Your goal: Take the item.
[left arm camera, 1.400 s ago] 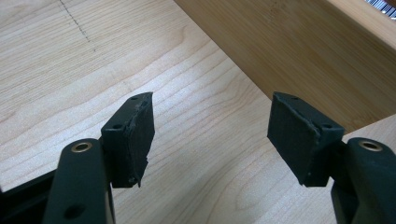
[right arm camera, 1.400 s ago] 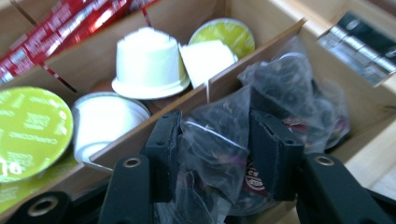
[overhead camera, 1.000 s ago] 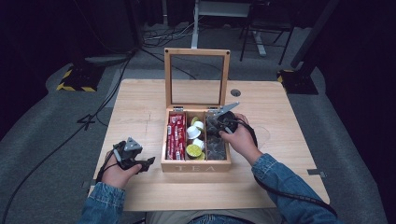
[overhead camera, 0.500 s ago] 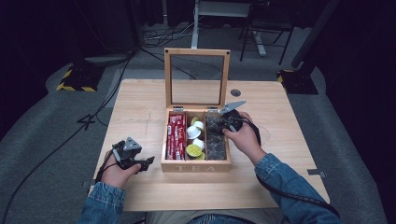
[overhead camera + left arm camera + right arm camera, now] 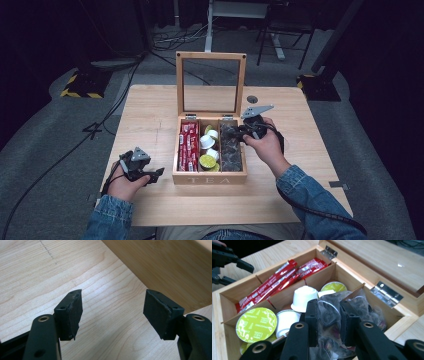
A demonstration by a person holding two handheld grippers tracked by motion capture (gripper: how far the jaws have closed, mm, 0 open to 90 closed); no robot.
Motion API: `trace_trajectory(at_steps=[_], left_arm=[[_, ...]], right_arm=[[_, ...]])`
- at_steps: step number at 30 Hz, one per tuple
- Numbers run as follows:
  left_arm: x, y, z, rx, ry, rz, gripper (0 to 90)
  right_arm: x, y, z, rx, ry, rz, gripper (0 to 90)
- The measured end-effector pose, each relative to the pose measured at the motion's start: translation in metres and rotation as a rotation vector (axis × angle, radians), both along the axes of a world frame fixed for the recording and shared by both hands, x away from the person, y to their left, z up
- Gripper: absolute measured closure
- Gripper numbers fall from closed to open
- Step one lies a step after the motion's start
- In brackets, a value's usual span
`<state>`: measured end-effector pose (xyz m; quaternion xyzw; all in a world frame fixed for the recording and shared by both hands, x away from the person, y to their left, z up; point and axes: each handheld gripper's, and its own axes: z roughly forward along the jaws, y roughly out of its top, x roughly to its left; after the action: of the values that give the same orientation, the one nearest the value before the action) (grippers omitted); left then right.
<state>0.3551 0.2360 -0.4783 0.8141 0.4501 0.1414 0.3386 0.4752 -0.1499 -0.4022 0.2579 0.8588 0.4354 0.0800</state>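
A pale wooden table (image 5: 150,115) stands on grey carpet in a dark room, with cables and black stands behind it. In the middle of it sits a light wooden box with "TEA" on its front wall (image 5: 210,178), its glass-paned lid (image 5: 210,82) hinged upright at the far side.

The box has three long compartments running front to back. The left one holds red stick sachets (image 5: 279,277) lying lengthwise. The middle one holds small capsules: white cups (image 5: 303,298) and ones with lime-green foil tops (image 5: 256,325). The right one is stuffed with clear, dark-filled plastic packets (image 5: 362,305).

The right gripper (image 5: 328,323) reaches into that right compartment from the box's right side, its jaws drawn narrow and pinching a crinkled clear packet (image 5: 329,311) between them (the plastic bunches right at the pads). The packet sits low in the compartment among its neighbours, so any lift would go straight up, clear of the thin divider just beside the left jaw.

The left gripper (image 5: 142,172) rests on the table near the box's front left corner, close to the wall but not touching it. In the left gripper view its jaws stand wide apart with nothing between them, bare tabletop beneath and the box's side wall (image 5: 160,267) ahead. By my reading, the right hand (image 5: 267,147) is the working one here.
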Motion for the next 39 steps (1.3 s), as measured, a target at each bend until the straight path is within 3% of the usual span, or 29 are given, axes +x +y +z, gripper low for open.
trace_trajectory(at_steps=[9, 16, 27, 31, 39], left_arm=[[0.003, 0.006, -0.007, 0.012, 0.012, 0.02, 32.1], [0.005, 0.009, -0.011, 0.01, 0.015, 0.03, 31.3], [0.01, 0.012, -0.015, 0.022, 0.001, 0.044, 27.1], [0.011, 0.014, -0.017, 0.039, -0.006, 0.075, 25.5], [0.011, 0.013, -0.019, 0.073, -0.009, 0.072, 24.7]], right_arm=[[-0.006, -0.01, 0.014, 0.024, -0.033, -0.011, 72.3], [-0.012, -0.021, 0.023, -0.001, -0.062, -0.032, 72.2], [-0.022, -0.055, 0.038, -0.005, -0.093, -0.088, 72.1], [-0.027, -0.075, 0.04, -0.022, -0.098, -0.123, 72.2], [-0.033, -0.103, 0.044, -0.027, -0.105, -0.173, 72.2]])
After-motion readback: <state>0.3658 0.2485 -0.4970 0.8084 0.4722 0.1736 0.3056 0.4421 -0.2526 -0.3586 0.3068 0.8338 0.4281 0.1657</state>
